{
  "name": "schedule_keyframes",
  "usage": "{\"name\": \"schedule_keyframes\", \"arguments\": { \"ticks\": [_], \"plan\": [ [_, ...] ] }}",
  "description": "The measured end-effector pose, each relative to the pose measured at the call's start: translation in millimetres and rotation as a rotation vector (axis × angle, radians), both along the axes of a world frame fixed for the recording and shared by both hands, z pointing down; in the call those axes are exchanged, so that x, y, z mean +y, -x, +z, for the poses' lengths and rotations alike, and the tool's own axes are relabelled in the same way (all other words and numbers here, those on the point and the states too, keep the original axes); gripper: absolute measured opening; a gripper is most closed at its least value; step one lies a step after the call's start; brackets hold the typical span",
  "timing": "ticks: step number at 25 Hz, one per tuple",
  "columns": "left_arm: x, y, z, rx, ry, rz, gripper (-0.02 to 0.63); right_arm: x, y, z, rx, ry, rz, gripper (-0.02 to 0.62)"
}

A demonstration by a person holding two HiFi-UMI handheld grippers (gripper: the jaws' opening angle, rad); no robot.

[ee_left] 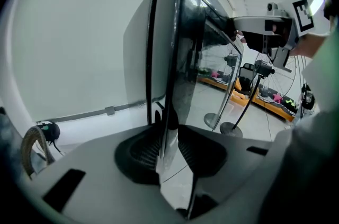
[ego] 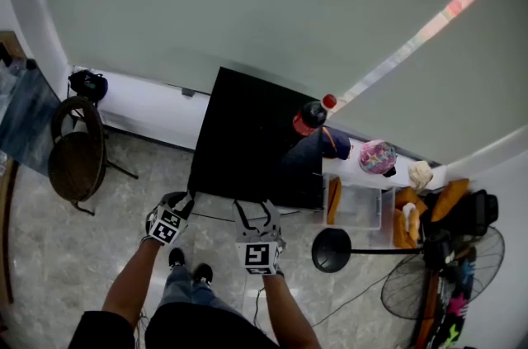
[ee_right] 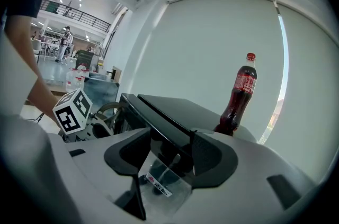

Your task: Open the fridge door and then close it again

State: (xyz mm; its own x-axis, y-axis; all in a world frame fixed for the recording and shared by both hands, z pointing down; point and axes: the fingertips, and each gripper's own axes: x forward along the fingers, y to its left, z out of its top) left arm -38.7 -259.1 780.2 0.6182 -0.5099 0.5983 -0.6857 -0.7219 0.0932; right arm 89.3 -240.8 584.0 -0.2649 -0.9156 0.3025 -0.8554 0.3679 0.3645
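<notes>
A small black fridge [ego: 247, 133] stands against the wall, with a cola bottle [ego: 312, 116] on its back right corner. At the fridge's front left corner my left gripper [ego: 183, 199] is shut on the side edge of the door [ee_left: 180, 48], which runs upright between the pads of the left gripper [ee_left: 168, 149]. My right gripper [ego: 254, 207] sits at the front top edge. In the right gripper view, the right gripper [ee_right: 170, 151] has the door's top edge [ee_right: 159, 117] filling the gap between its pads. The cola bottle [ee_right: 238, 96] stands behind that edge.
A round wicker chair [ego: 76, 153] stands left of the fridge. To the right are a clear storage box [ego: 363, 207], a pink cap [ego: 378, 156], a black stand base [ego: 332, 250] and a floor fan [ego: 421, 281]. The person's feet are just before the fridge.
</notes>
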Motion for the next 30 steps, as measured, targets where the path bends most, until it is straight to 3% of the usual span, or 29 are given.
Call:
{"name": "schedule_keyframes", "arguments": {
  "ticks": [6, 10, 21, 30],
  "plan": [
    [1, 2, -2, -0.025, -0.008, 0.005, 0.094, 1, 1, -1, 0.005, 0.002, -0.007, 0.232],
    [28, 5, -2, -0.025, -0.017, 0.022, 0.089, 17, 5, 1, 0.049, -0.002, -0.066, 0.232],
    [85, 4, 14, -0.012, 0.02, -0.033, 0.091, 52, 8, 4, 0.055, 0.002, -0.179, 0.222],
    [94, -1, 14, 0.002, 0.012, -0.049, 0.091, 60, 5, 2, 0.066, -0.02, -0.177, 0.219]
  ]
}}
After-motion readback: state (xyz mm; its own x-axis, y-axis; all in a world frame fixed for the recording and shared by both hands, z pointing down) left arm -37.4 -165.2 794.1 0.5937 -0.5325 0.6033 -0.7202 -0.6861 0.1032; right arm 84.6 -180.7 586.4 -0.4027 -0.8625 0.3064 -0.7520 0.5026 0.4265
